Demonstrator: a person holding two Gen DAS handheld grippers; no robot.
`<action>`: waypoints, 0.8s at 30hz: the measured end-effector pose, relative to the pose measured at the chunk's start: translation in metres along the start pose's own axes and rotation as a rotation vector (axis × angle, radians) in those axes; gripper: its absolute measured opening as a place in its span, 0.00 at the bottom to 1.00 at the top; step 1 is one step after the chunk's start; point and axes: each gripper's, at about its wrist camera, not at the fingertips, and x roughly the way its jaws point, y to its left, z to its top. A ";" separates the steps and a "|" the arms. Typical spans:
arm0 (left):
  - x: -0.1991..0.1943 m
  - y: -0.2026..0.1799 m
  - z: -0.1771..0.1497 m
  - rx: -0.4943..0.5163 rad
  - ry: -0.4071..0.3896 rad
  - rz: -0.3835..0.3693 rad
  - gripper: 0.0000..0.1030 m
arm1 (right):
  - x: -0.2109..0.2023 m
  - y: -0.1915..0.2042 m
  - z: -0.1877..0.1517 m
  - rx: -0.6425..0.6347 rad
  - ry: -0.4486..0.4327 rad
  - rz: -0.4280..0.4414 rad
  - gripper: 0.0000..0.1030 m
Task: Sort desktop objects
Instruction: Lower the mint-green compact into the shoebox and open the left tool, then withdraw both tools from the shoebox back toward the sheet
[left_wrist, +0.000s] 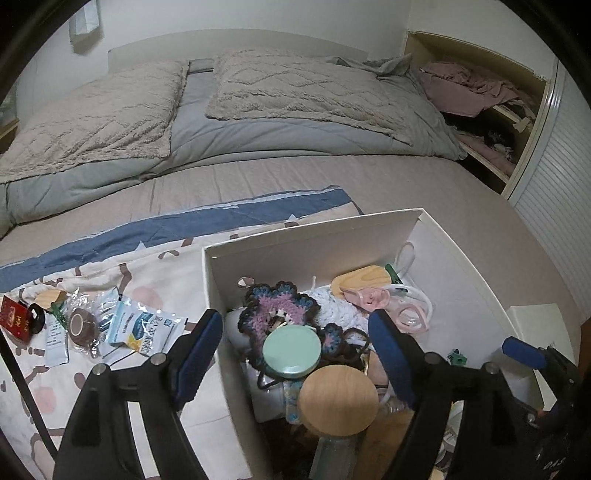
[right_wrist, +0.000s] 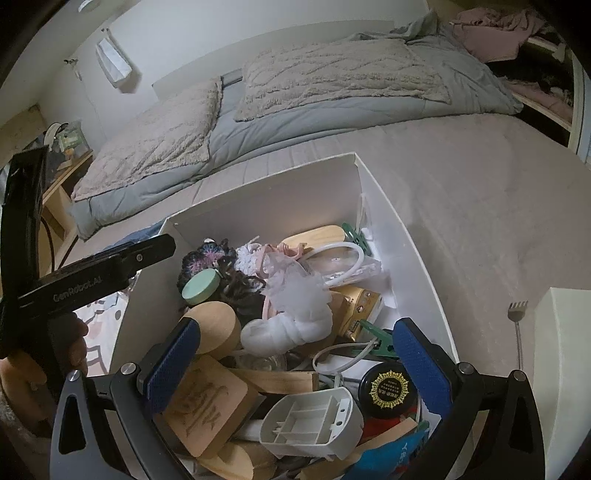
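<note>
The white box (left_wrist: 461, 266) is sitting on the bed, crammed with clutter, and both grippers are hanging over its near end. The left gripper (left_wrist: 295, 354) is hovering with its 2 blue-padded fingers (left_wrist: 199, 350) spread wide, 1 finger outside the box's left wall and the other inside; nothing is pinched between them. Below that gap, inside the box, a mint-green round lid (left_wrist: 291, 352) is lying on a purple crocheted piece (left_wrist: 277, 306), with a round wooden cap (left_wrist: 338, 398) just nearer the camera. The right gripper (right_wrist: 295, 365) is also standing spread, its pads clear of everything, poised above a white plastic holder (right_wrist: 310, 421), an engraved wooden block (right_wrist: 207, 406) and a black round tin (right_wrist: 391, 387) at the box's near end. Left of the box, on the patterned quilt (left_wrist: 155, 273), a blue-and-white packet (left_wrist: 144, 328), a brown tape roll (left_wrist: 79, 325) and a red card (left_wrist: 14, 317) are lying unsorted.
</note>
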 end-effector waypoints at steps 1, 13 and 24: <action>-0.002 0.001 0.000 -0.003 -0.001 0.000 0.79 | -0.001 0.001 0.000 0.000 -0.006 -0.001 1.00; -0.023 0.021 -0.005 -0.008 -0.044 0.012 0.94 | -0.009 0.016 0.004 -0.016 -0.034 -0.056 1.00; -0.039 0.054 -0.010 -0.028 -0.063 0.047 0.99 | -0.008 0.020 0.011 0.024 -0.062 -0.133 1.00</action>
